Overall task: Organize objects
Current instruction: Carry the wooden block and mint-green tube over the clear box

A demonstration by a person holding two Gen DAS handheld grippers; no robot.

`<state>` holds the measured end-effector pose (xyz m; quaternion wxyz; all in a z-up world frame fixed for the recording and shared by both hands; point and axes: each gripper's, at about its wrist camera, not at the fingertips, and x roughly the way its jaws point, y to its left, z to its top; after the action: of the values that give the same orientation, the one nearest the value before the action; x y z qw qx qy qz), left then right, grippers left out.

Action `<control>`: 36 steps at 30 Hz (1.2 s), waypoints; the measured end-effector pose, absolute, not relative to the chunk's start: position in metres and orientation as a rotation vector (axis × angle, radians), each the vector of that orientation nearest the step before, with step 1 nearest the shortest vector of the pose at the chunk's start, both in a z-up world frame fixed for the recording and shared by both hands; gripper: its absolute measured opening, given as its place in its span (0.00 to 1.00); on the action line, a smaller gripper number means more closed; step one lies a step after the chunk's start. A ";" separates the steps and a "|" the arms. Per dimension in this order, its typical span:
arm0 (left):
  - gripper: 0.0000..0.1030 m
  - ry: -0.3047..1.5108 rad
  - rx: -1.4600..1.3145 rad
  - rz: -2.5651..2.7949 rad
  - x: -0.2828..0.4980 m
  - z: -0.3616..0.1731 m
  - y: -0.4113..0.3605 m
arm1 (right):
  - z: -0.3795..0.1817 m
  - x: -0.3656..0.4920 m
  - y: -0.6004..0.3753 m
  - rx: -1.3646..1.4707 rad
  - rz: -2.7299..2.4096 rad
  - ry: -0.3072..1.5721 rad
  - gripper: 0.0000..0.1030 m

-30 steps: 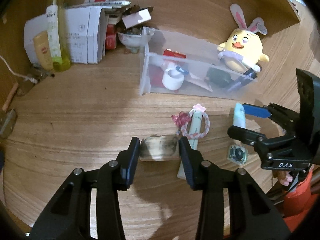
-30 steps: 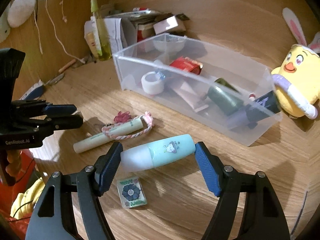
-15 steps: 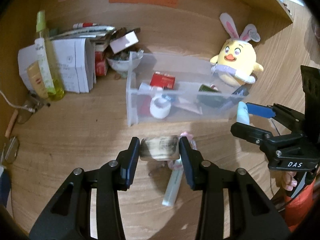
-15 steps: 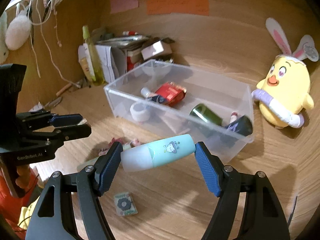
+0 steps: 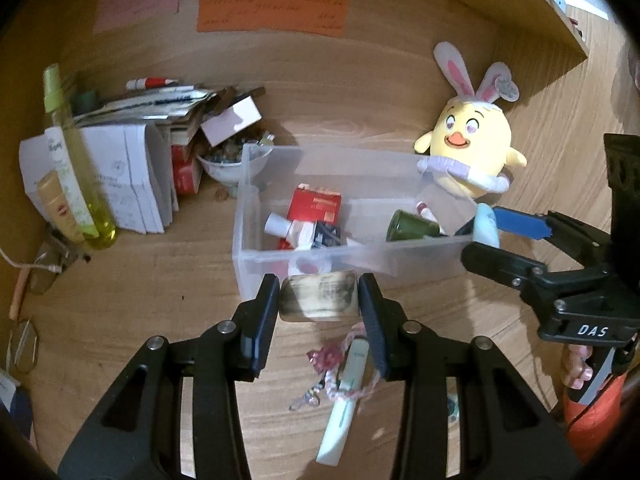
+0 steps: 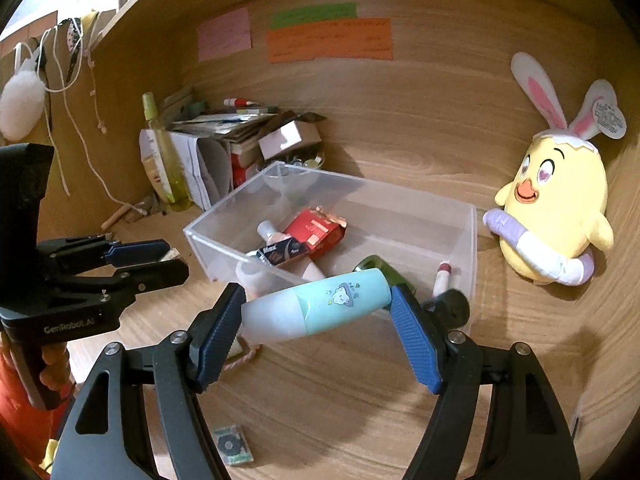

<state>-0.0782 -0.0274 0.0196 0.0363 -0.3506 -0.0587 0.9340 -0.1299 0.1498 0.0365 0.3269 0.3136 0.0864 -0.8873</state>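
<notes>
While both of your grippers are loaded and raised above the wooden desk (image 5: 132, 280), the clear plastic rectangular bin (image 5: 256, 258) is the target lying ahead of each. Far to your left, the stack of white paper boxes (image 5: 132, 176) and the tall yellow-green spray bottle (image 5: 70, 160) play no part. Your left gripper (image 5: 319, 300) is clamped on a small squat brownish jar with a pale label (image 5: 318, 296), held crosswise between the jaws; the bin's near long wall sits just ahead of it, so this hand seems nearer to a drop. Below it on the desk lie the slim white tube looped with a pink braided cord (image 5: 344, 396), not yet gathered. Your right gripper (image 6: 316, 312) grips a mint-green and frosted-white capped bottle (image 6: 320, 308) by its ends, long axis across the jaws and running roughly along the bin's near wall (image 6: 224, 252). Carry it forward over that wall; lengthwise it should fit. Right of the bin, the yellow plush chick with bunny ears (image 6: 560, 208) sits close to its end wall.
</notes>
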 end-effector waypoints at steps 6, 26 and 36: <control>0.39 -0.184 -1.048 2.875 -0.092 0.028 -0.027 | 0.041 -0.149 0.148 0.821 -2.334 0.219 0.69; 0.39 -0.210 -1.080 2.868 -0.148 0.025 -0.034 | 0.029 -0.195 0.133 0.904 -2.373 0.218 0.69; 0.39 -0.224 -1.145 2.834 -0.166 0.007 -0.034 | 0.013 -0.206 0.124 0.968 -2.361 0.244 0.69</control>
<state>-0.1662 -0.0341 0.0070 0.0383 -0.3734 -0.0731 0.9240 -0.2061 0.1241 0.0132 0.2852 0.3620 0.0913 -0.8828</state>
